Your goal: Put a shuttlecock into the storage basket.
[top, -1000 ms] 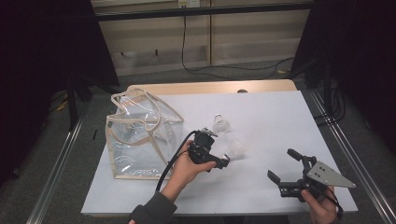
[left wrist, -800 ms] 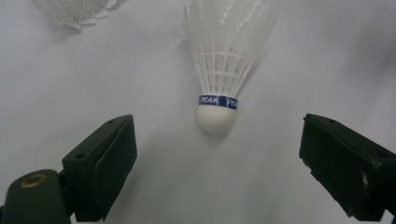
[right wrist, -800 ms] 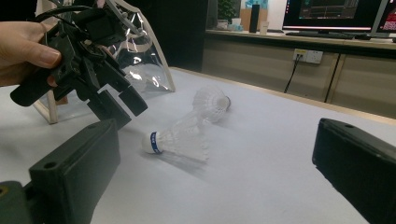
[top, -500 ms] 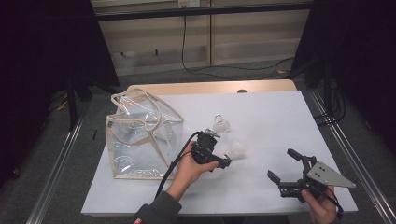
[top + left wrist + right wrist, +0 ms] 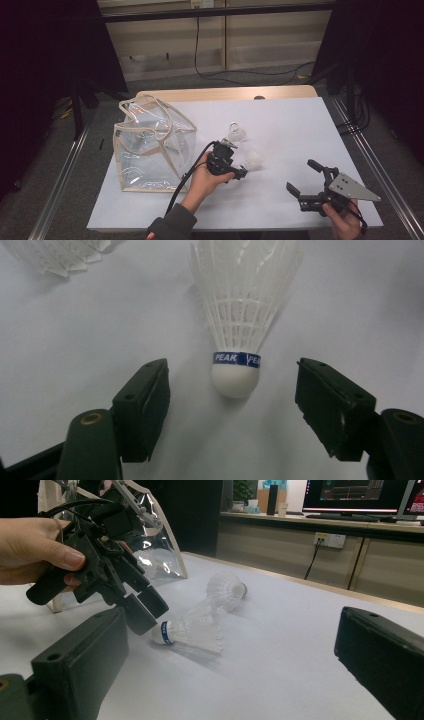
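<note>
From above, your left gripper lay low on the white table, its black jaws pointing at the white feathered shuttlecock with a blue band round its cork, which lay on its side near the middle of the table. A second white feathered shuttlecock rested just beyond it, and the clear plastic tote bag with beige trim stood upright at the table's left. Your right gripper hovered near the front right edge, well apart from both shuttlecocks, jaws spread and nothing between them.

Along your left gripper, the banded shuttlecock lay straight ahead, cork towards the camera and in the gap between the two black pads. The jaws had just been closing, yet a clear space remained on either side of the cork; neither pad touched it. The feathers of the other shuttlecock showed at the top left corner.

Along your right gripper, its jaws stood wide and empty. Beyond them your left hand held the left gripper tipped down at the banded shuttlecock, with the second one behind it and the tote bag farther back.
</note>
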Demonstrator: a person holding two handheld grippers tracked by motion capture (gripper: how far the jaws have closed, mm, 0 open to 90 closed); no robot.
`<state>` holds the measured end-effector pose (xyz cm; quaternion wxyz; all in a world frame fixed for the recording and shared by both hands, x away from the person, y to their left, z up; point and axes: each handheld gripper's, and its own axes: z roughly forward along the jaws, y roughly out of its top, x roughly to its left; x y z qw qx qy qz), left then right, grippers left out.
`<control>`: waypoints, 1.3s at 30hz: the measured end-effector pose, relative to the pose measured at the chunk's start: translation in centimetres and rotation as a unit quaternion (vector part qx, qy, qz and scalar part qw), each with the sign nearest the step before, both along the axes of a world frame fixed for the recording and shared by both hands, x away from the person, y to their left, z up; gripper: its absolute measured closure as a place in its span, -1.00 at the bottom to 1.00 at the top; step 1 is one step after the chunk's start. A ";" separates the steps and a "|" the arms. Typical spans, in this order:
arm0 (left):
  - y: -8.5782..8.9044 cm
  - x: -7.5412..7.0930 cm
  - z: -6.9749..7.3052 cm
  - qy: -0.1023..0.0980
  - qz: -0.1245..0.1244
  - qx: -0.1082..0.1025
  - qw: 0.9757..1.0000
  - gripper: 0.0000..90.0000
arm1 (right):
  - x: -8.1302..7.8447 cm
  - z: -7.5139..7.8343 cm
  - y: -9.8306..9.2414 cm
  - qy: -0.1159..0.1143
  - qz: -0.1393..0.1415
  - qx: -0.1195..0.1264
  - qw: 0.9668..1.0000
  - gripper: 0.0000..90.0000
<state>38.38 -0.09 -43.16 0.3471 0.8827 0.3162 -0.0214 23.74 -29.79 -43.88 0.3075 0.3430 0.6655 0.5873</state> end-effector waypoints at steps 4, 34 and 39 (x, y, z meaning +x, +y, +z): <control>-0.2 0.0 -0.2 -0.002 -0.004 0.002 1.000 -0.19 | 0.0 0.0 0.0 0.000 0.000 0.000 1.000 -0.98; -1.7 -0.2 -1.1 -0.033 -0.023 0.020 0.999 0.43 | 0.0 0.0 0.0 0.002 0.000 -0.002 1.000 -0.98; -1.7 -0.1 -1.0 -0.026 -0.022 0.019 0.999 0.45 | 0.0 0.0 -0.1 0.002 0.000 0.000 1.000 -0.98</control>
